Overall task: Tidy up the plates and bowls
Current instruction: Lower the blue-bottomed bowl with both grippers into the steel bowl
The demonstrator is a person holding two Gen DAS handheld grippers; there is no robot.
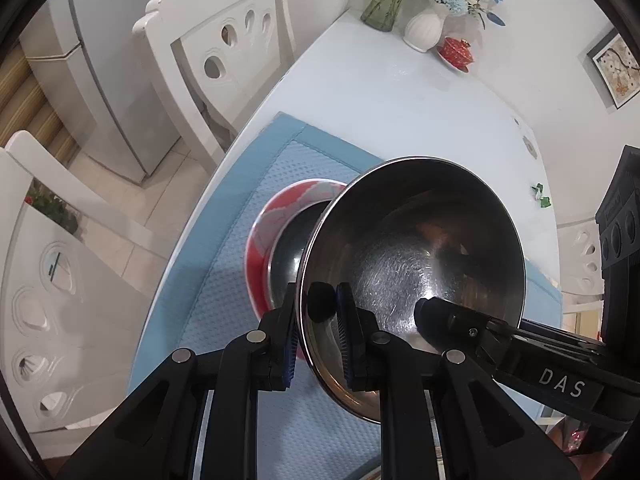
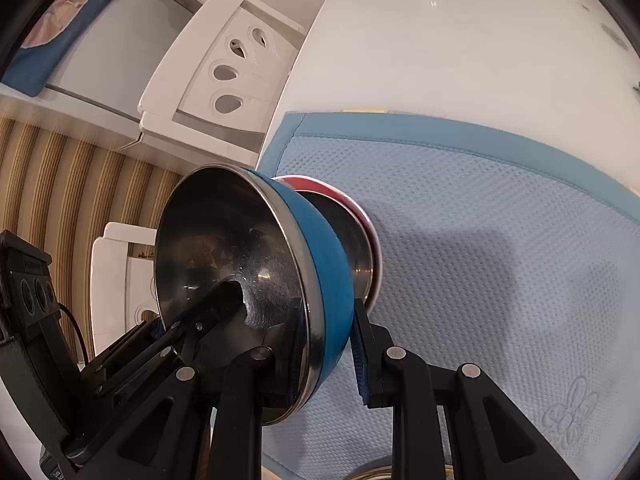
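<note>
The steel bowl with the blue outside is held tilted in the air above the blue mat, its polished inside facing the cameras. Both tools grip its rim from opposite sides. The left tool is pinched narrow on the near rim, one blue-ribbed pad inside the bowl and one outside. The right tool is clamped the same way on the wall, one finger against the blue outside and the other within; in the left wrist view its black arm marked DAS reaches into the bowl from the right.

Just behind this bowl, and partly hidden by it, a red bowl with a steel lining sits on the mat; the held bowl's base is close over it, but whether they touch I cannot tell.

The mat lies on the white bench, near its edge. Well beyond the bowl, at the bench's far end, stand a glass vase with green stems, a white ribbed vase of blue and white flowers and a small red lidded cup on a saucer. A small green sprig lies to the bowl's right. White chairs with teardrop cut-outs stand beside the bench, left of the bowl.
</note>
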